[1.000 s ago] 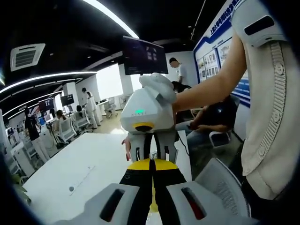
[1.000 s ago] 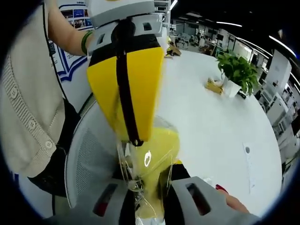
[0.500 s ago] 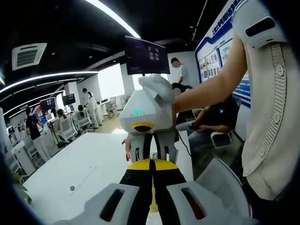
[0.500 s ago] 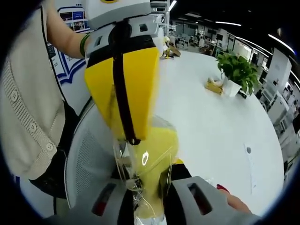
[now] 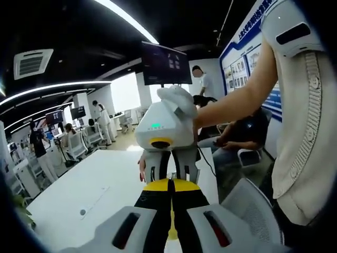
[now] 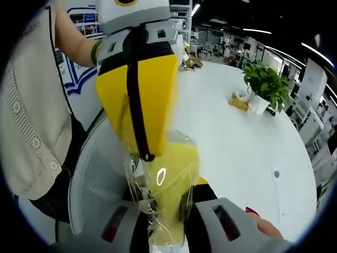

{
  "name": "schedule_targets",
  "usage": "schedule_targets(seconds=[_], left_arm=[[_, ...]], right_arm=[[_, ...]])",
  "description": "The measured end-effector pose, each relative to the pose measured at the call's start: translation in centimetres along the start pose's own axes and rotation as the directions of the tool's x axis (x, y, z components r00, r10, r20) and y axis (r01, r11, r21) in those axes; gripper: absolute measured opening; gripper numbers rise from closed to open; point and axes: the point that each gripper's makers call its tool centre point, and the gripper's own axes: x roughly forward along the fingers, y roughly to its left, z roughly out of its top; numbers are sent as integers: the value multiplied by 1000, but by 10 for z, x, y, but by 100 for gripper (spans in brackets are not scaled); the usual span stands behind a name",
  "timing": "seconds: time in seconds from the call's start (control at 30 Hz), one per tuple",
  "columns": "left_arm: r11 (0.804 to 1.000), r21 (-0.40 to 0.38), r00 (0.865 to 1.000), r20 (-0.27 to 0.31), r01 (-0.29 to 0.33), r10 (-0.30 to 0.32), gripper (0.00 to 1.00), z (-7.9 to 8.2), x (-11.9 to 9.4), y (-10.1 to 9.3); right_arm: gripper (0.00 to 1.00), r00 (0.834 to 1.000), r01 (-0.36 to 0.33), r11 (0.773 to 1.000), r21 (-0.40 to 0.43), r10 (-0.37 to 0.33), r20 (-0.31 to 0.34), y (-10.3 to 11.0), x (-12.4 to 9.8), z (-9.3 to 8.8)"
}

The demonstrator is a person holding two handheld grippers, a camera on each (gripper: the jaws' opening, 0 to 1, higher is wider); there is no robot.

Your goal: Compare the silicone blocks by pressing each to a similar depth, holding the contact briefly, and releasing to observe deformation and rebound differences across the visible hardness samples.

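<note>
A yellow silicone block in clear wrap, yellow-and-black left gripper, white table, green plant upper right.

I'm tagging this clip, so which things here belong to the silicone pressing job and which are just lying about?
Part of the job:
- yellow silicone block in clear wrap, clamped between both grippers
- left gripper, shut on it
- right gripper, shut on it

Just lying about:
- potted plant on the white table
- mesh office chair
- hanging monitor
</note>
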Motion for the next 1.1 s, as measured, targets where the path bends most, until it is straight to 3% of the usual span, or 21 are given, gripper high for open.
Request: schedule_targets(seconds=[0.67,1.1], left_arm=[[999,-9,999,0,-32,32,0,0,4,0],[998,-44,999,6,-42,43,0,-4,3,6]], right_arm=[[17,1000,17,1000,-13,-17,-6,-6,2,-1],[27,1000,17,1000,13,-17,-18,-4,4,-5]])
